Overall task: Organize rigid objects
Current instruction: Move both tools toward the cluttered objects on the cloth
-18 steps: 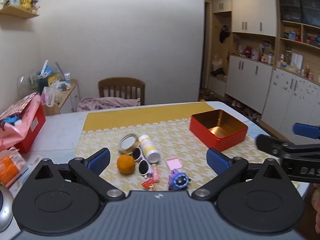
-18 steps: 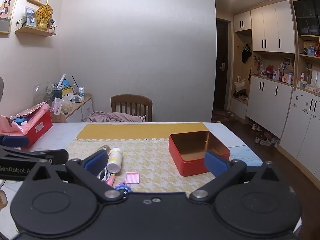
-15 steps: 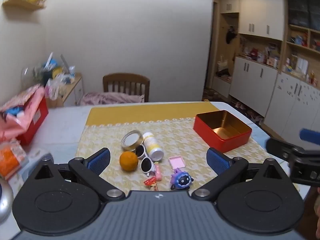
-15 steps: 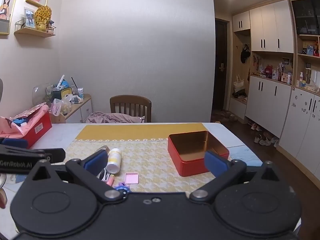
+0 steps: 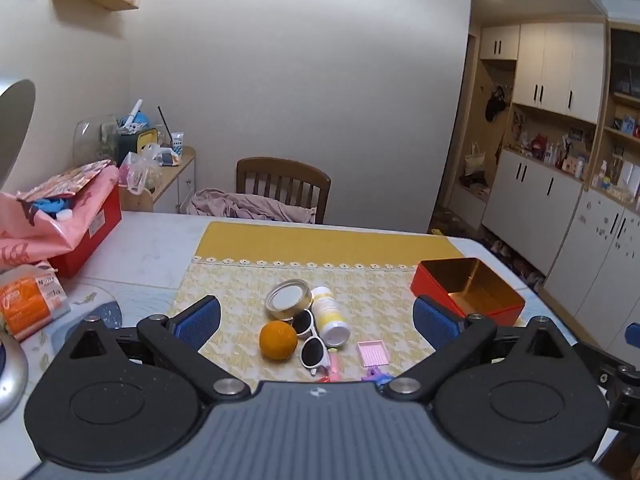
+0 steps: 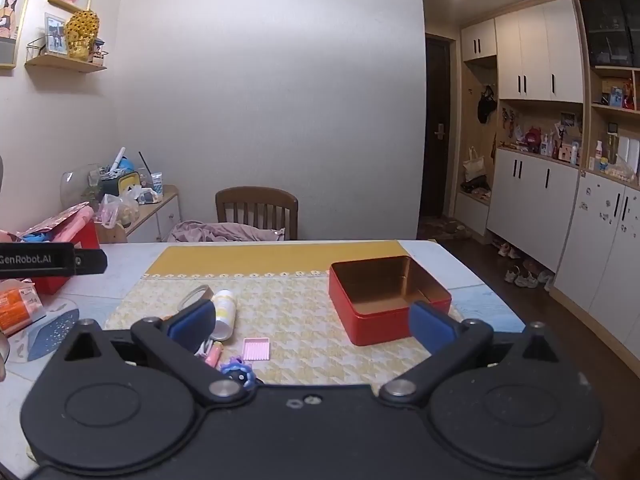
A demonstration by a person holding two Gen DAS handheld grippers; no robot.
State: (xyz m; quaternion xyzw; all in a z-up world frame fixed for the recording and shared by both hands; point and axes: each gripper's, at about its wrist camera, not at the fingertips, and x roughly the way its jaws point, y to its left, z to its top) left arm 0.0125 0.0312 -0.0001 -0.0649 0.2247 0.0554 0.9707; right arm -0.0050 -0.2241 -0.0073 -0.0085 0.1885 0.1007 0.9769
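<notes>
An open red tin box with a gold inside sits on the yellow placemat at the right; it also shows in the right wrist view. Left of it lies a cluster: an orange, white sunglasses, a white bottle on its side, a round tin lid, a pink square piece and a blue toy. My left gripper is open and empty above the cluster. My right gripper is open and empty near the box.
A red box with pink bags and an orange packet sit on the table's left side. A wooden chair stands behind the table. Cabinets line the right wall.
My left gripper has moved forward and to the right, closer over the cluster; the blue toy is now mostly hidden under its body. The right gripper has barely moved.
</notes>
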